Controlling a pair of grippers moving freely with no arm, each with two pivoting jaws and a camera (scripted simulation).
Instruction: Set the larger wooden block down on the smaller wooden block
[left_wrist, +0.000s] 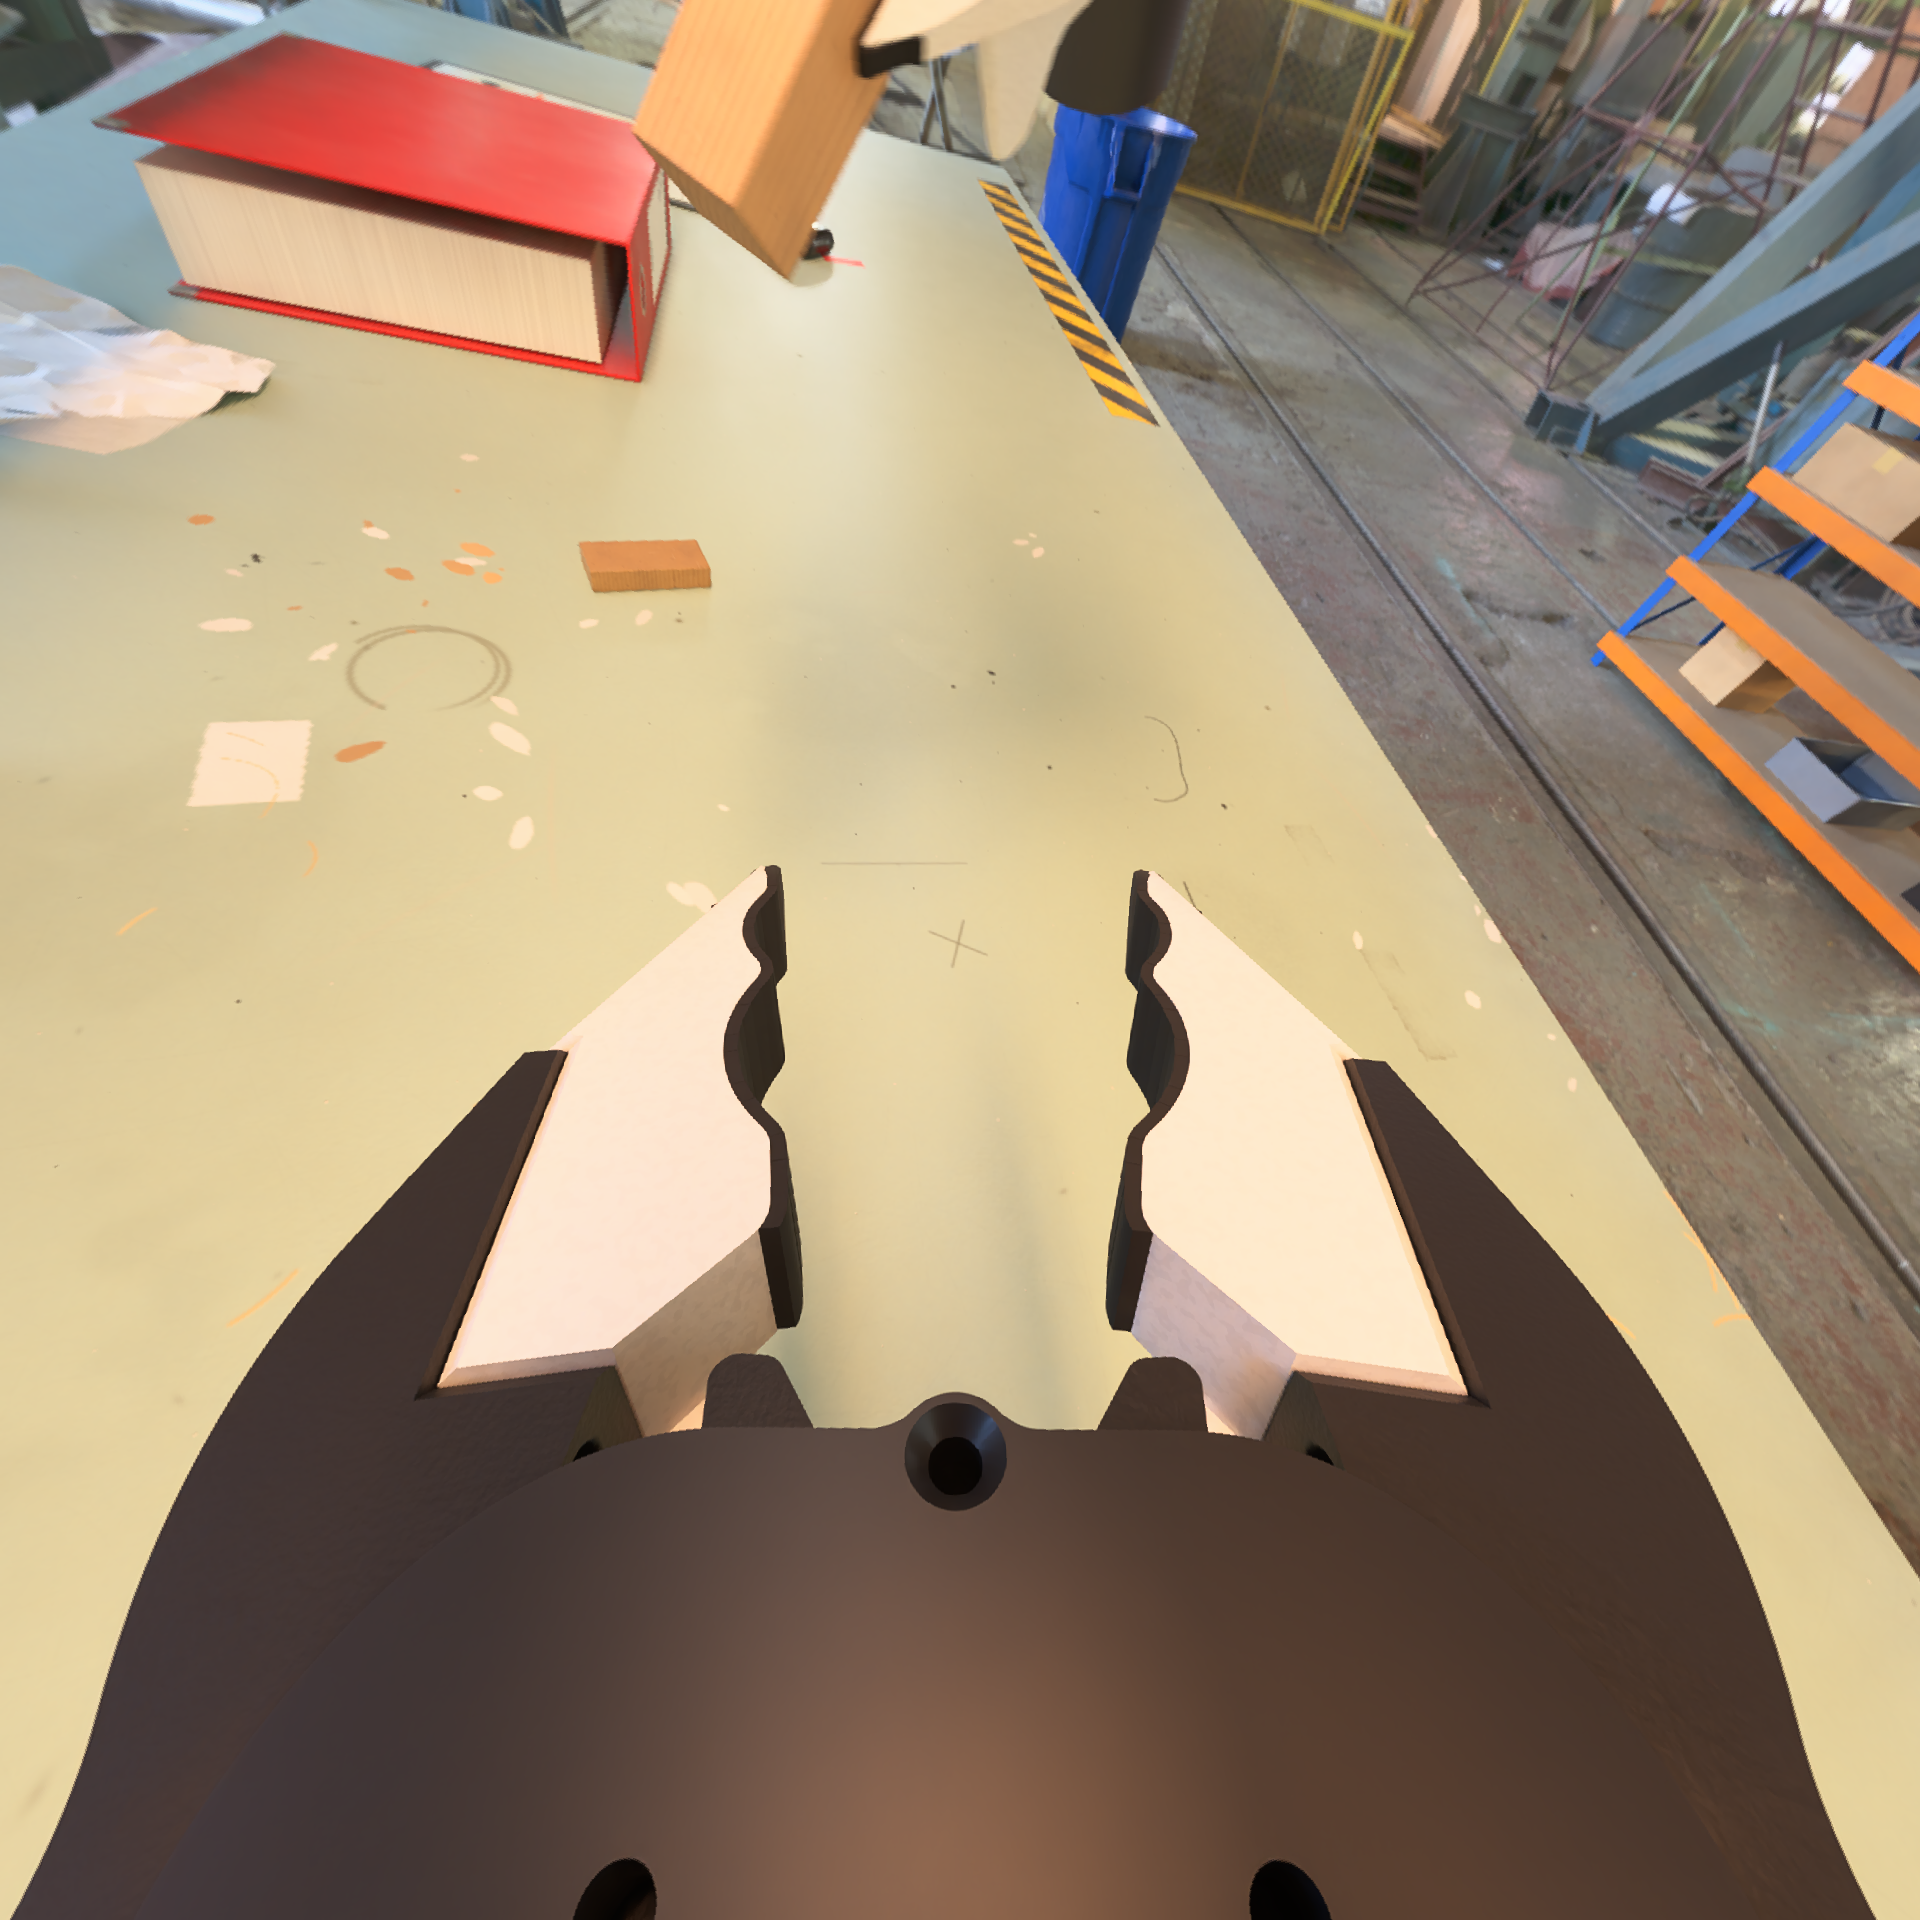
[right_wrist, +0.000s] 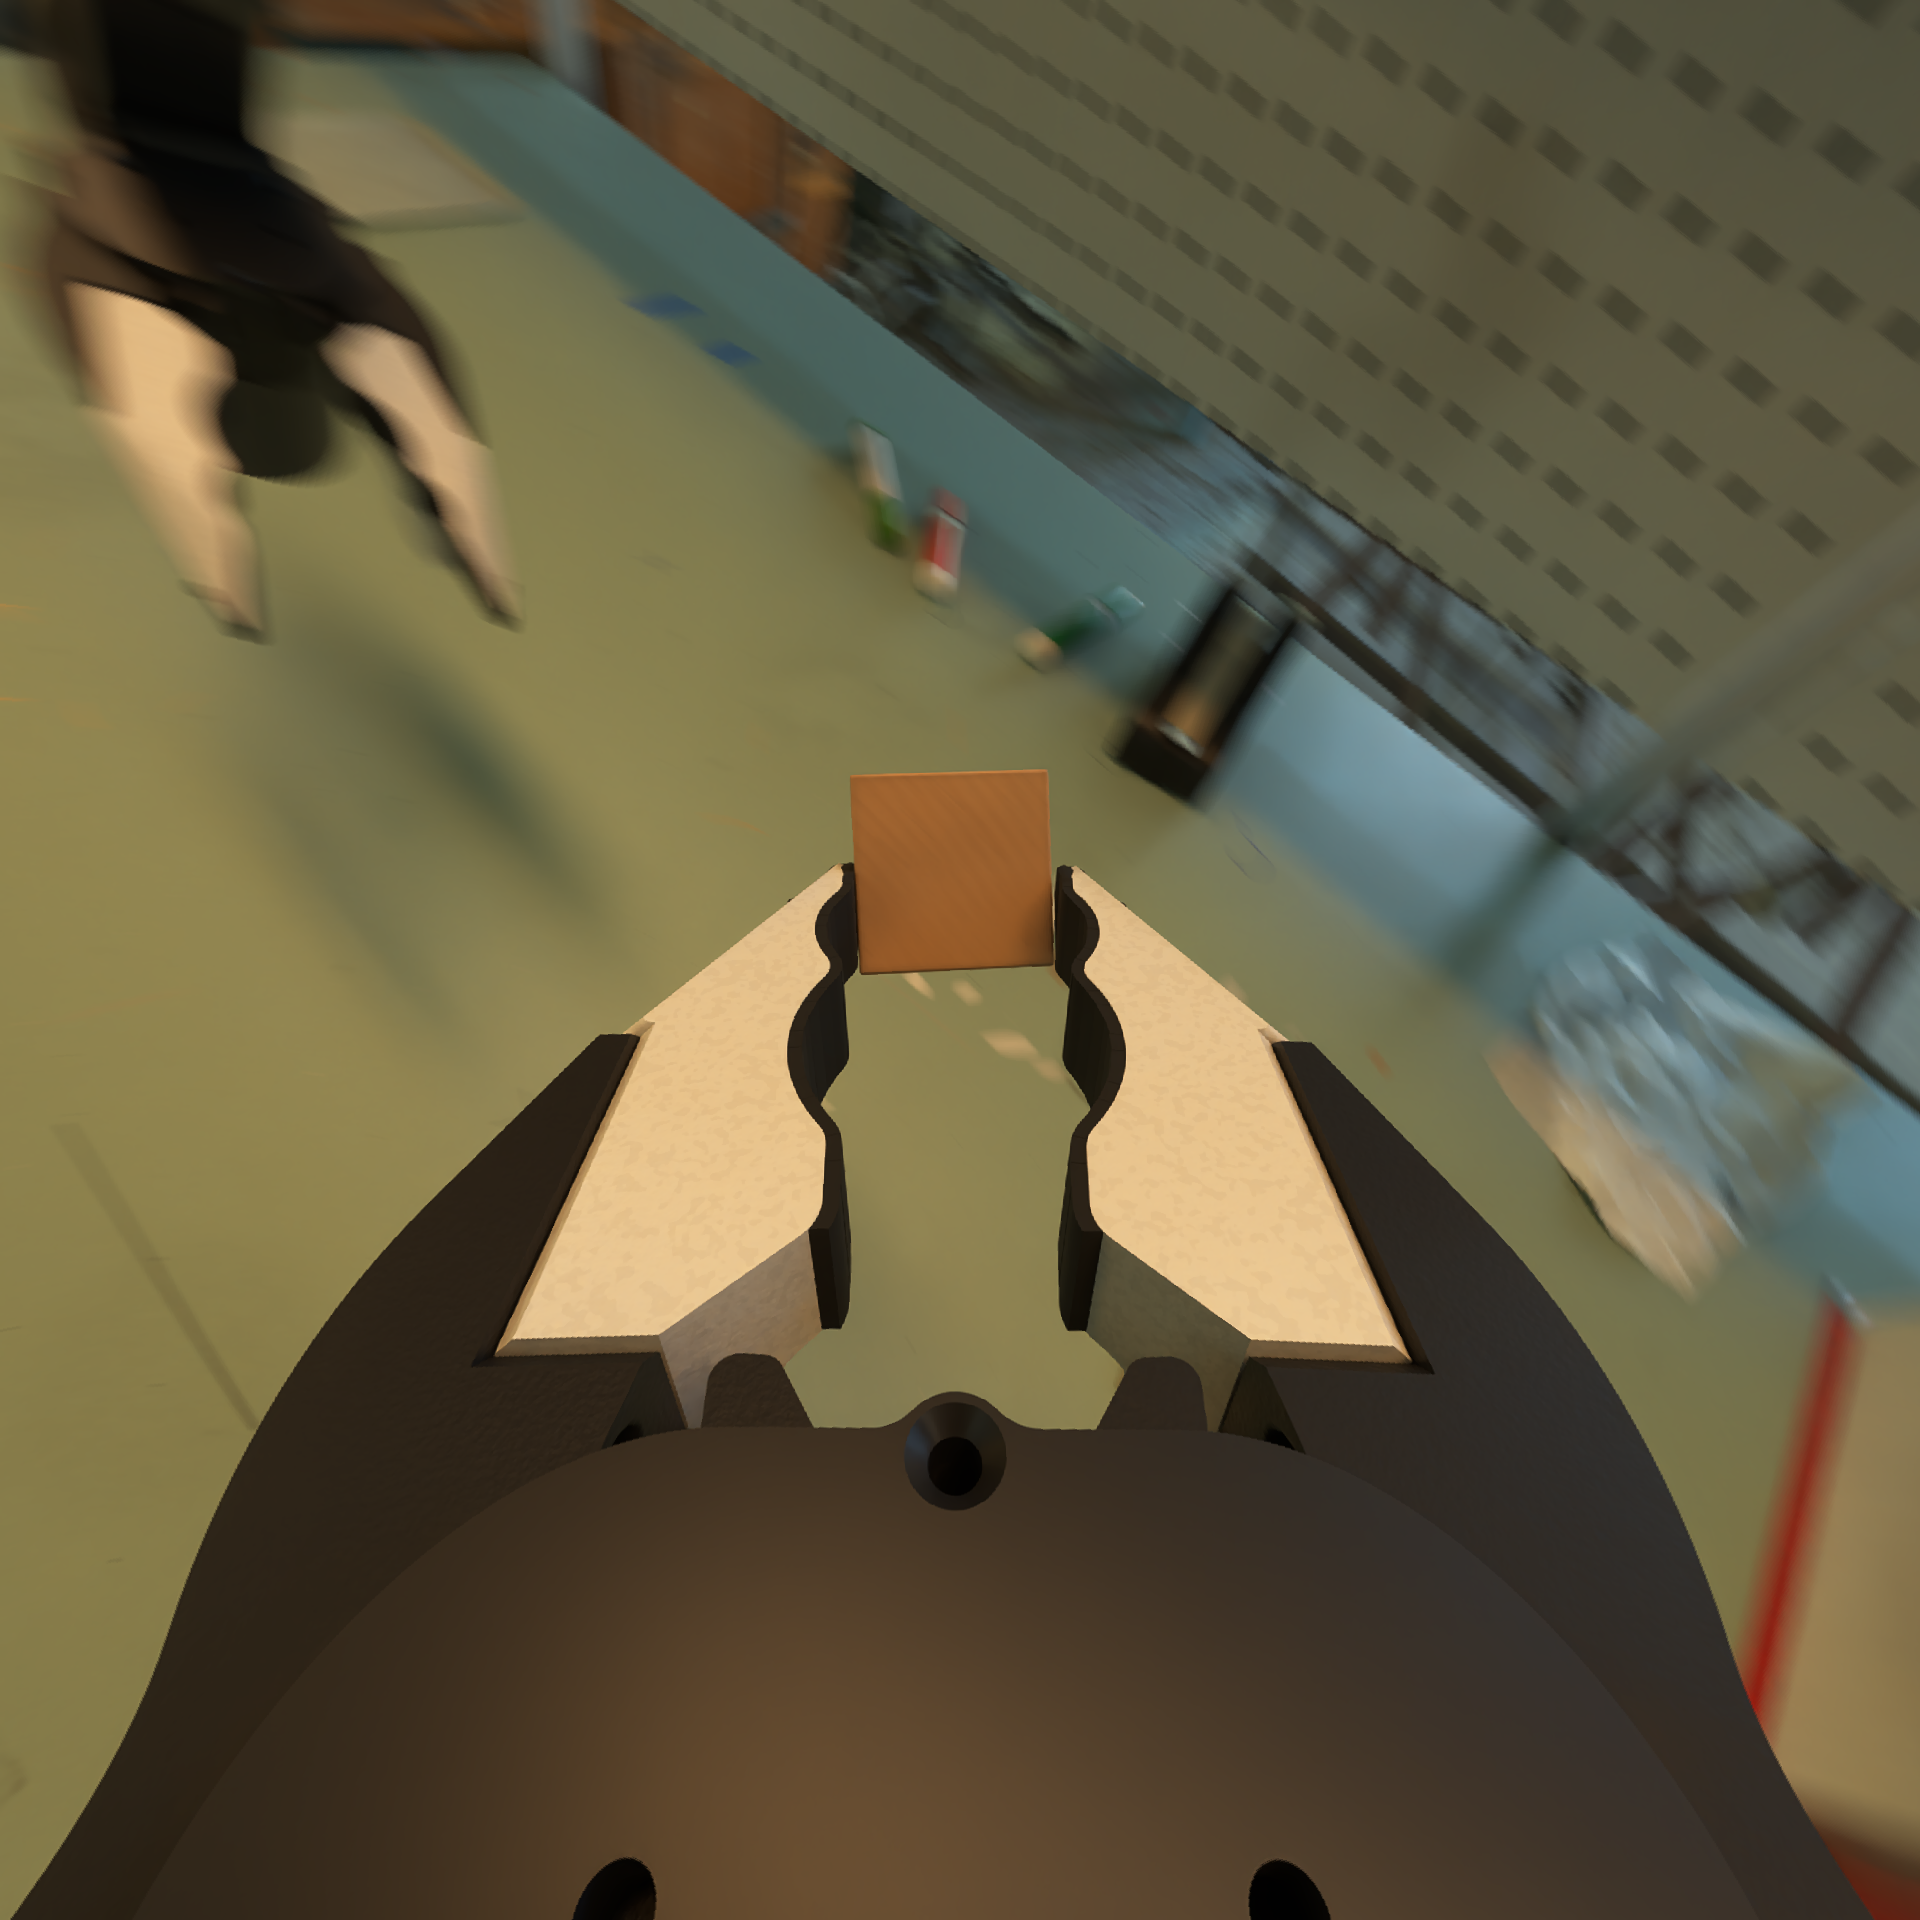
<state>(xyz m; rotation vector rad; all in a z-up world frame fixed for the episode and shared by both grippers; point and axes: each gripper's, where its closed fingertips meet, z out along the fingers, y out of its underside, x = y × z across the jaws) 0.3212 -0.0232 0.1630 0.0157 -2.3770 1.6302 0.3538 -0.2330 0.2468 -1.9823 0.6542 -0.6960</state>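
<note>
Aloft, right tongs pinching larger block

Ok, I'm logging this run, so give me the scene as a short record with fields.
larger wooden block: held in the air, tilted
held by: right hand-held gripper, shut on it
smaller wooden block: lying flat on the table, nothing on it
left hand-held gripper: open, holding nothing
other items: red binder, crumpled paper
stacking: not yet done

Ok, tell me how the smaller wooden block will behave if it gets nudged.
The smaller wooden block lies flat and low on the table, so it would probably slide, not tip or roll. It looks rigid and likely light, so even a slight bump from the larger wooden block may shift it.
</note>
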